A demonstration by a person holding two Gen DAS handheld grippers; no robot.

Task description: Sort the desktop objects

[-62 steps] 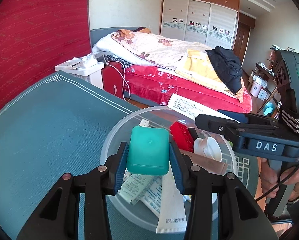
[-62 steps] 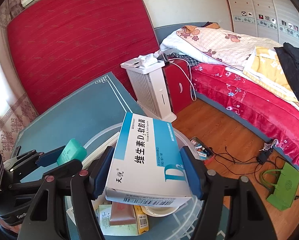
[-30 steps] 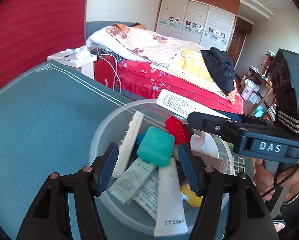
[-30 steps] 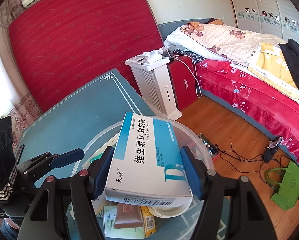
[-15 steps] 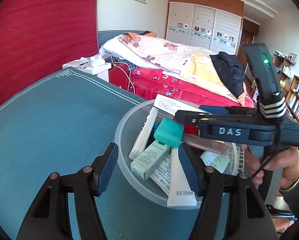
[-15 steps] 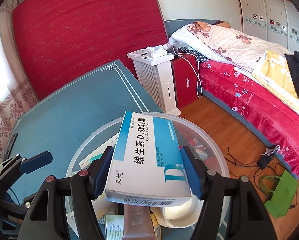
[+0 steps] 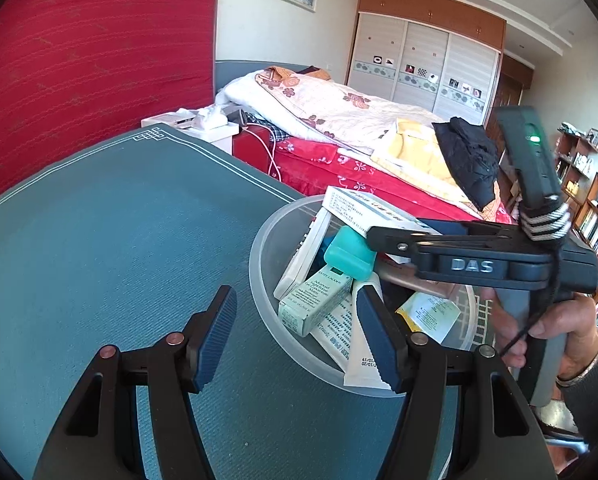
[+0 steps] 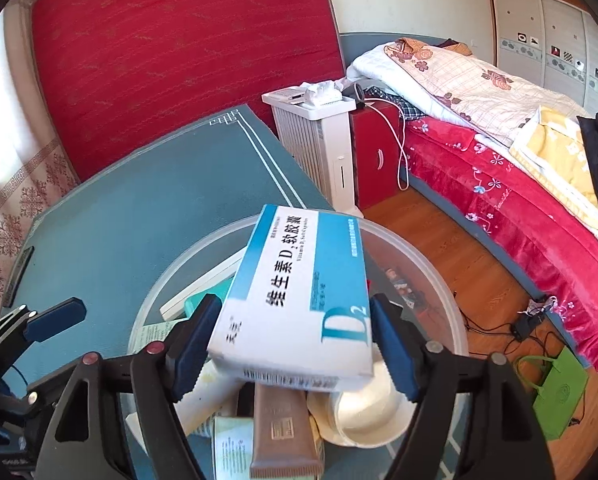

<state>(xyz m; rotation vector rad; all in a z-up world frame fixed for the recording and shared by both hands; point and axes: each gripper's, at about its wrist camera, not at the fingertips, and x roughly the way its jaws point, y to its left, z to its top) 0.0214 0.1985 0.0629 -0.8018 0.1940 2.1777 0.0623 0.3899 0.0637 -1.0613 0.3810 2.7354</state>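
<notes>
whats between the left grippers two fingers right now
Nothing is held: in the left wrist view the left gripper is open, with only blue tablecloth and the bowl's near rim showing between its fingers.

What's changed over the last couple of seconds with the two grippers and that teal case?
The left gripper let go of the teal case, which now lies in the clear bowl, then opened and drew back over the table. The right gripper stayed shut on the vitamin D box over the bowl.
</notes>
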